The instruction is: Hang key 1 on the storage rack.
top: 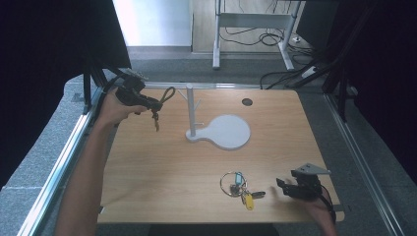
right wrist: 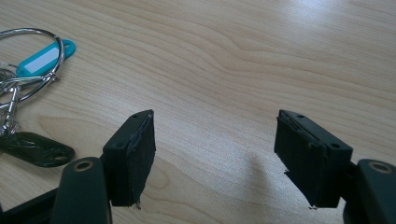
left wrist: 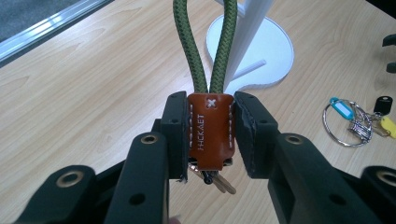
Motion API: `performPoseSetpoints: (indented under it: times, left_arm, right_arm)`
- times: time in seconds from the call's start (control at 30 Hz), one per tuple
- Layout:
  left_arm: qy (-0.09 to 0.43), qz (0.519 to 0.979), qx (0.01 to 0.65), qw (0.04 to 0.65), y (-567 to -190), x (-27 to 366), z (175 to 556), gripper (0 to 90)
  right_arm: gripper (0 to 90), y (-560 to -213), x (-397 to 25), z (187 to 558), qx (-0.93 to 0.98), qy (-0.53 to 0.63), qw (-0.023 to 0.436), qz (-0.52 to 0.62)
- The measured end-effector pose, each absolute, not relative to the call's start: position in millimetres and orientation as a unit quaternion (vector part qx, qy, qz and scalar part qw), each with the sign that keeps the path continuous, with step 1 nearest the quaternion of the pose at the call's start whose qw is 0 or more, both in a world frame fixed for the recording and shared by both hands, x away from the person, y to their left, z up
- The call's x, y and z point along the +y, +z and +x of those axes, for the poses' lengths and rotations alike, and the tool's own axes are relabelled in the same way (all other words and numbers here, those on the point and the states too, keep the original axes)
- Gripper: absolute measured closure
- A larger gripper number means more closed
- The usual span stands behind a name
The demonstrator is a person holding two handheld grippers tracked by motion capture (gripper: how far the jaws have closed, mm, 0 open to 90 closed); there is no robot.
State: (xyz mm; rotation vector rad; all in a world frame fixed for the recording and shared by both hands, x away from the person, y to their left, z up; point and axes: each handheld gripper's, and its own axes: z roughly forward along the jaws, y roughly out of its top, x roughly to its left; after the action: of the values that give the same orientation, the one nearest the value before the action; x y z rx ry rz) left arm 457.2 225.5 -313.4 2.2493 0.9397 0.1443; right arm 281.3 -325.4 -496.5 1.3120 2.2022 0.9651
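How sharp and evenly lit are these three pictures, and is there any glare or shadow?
High view: soft overall, dark at both sides, bright glare at the top by the floor. Left gripper view: leather tag crisp, key bunch slightly soft. Right gripper view: right tool casts a faint shadow on the table; wood grain sharp.

Black hand-held gripper [left wrist: 210, 135], brass-ringed screw holes

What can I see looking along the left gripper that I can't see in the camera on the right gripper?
The left gripper view alone has its jaws shut on a brown leather key fob with a green rope loop, and the white stand behind it. The right gripper view alone has two open jaws with bare table between them. Both share the wooden table and the key ring with the blue tag.
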Motion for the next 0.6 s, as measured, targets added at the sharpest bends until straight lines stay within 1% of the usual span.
performPoseSetpoints:
  times: [0.6]
  left_arm:
    - [0.041, 0.863, 0.364, 0.348, -318, 215, 478, 67.3]
  right_arm:
    - [29.6, -497, -326, 281, 0.786, 0.343, 0.202, 0.474]
